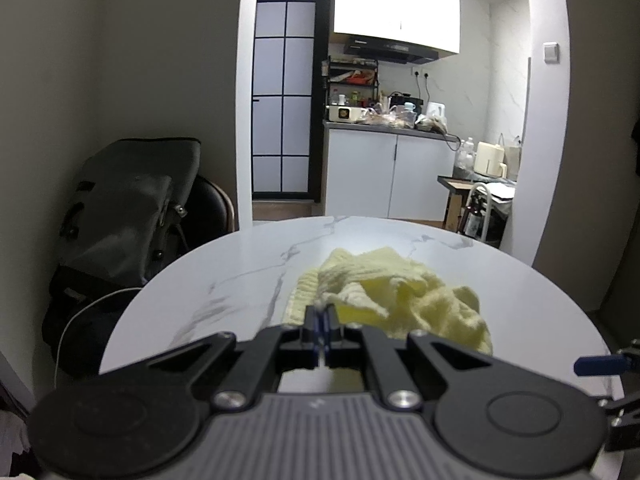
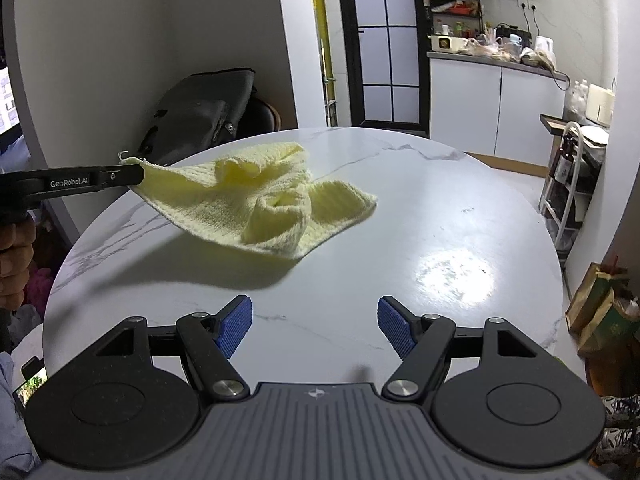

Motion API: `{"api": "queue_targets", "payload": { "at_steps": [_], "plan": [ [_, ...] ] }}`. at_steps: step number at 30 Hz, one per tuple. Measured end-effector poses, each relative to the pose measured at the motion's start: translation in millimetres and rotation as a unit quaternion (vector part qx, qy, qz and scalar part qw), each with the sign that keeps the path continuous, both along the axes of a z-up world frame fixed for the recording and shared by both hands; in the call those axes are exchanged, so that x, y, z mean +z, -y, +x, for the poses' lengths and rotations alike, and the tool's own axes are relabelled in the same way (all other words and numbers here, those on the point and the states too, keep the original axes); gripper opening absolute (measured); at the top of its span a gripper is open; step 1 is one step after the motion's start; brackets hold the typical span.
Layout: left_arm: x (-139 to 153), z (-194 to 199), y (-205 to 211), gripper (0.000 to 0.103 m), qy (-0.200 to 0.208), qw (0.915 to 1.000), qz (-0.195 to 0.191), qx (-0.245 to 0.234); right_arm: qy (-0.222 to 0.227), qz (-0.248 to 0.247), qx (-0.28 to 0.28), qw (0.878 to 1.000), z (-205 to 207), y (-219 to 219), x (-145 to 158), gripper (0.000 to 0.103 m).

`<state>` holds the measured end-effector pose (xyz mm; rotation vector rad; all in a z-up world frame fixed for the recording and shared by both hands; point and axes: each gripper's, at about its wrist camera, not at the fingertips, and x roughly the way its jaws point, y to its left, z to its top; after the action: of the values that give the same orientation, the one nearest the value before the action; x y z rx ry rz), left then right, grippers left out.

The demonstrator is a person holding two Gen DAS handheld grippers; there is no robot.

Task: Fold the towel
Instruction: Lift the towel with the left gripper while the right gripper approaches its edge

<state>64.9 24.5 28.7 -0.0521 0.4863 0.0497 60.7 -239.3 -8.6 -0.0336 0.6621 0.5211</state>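
While the left gripper (image 1: 323, 312) pinches a corner of the yellow towel (image 2: 256, 200), seemingly lifting it, the right gripper (image 2: 315, 328) gapes wide, empty, above the marble table (image 2: 440, 208).

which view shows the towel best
The right wrist view: the whole yellow towel shows, one corner lifted by the left gripper, the rest crumpled on the table. The left wrist view shows only bunched folds, partly hidden behind its own shut jaws.
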Motion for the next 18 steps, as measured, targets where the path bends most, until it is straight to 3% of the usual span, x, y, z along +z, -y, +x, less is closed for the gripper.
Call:
{"api": "queue_targets", "payload": {
  "at_steps": [14,18],
  "plan": [
    [6,-8,-23,0.003,0.011,0.9996,-0.024,-0.004,0.024,-0.035,0.032,0.999,22,-41,-2,0.075],
    [6,-9,-25,0.003,0.012,0.9997,-0.023,-0.006,0.038,-0.035,0.004,0.999,37,-41,-1,0.075]
  ]
}}
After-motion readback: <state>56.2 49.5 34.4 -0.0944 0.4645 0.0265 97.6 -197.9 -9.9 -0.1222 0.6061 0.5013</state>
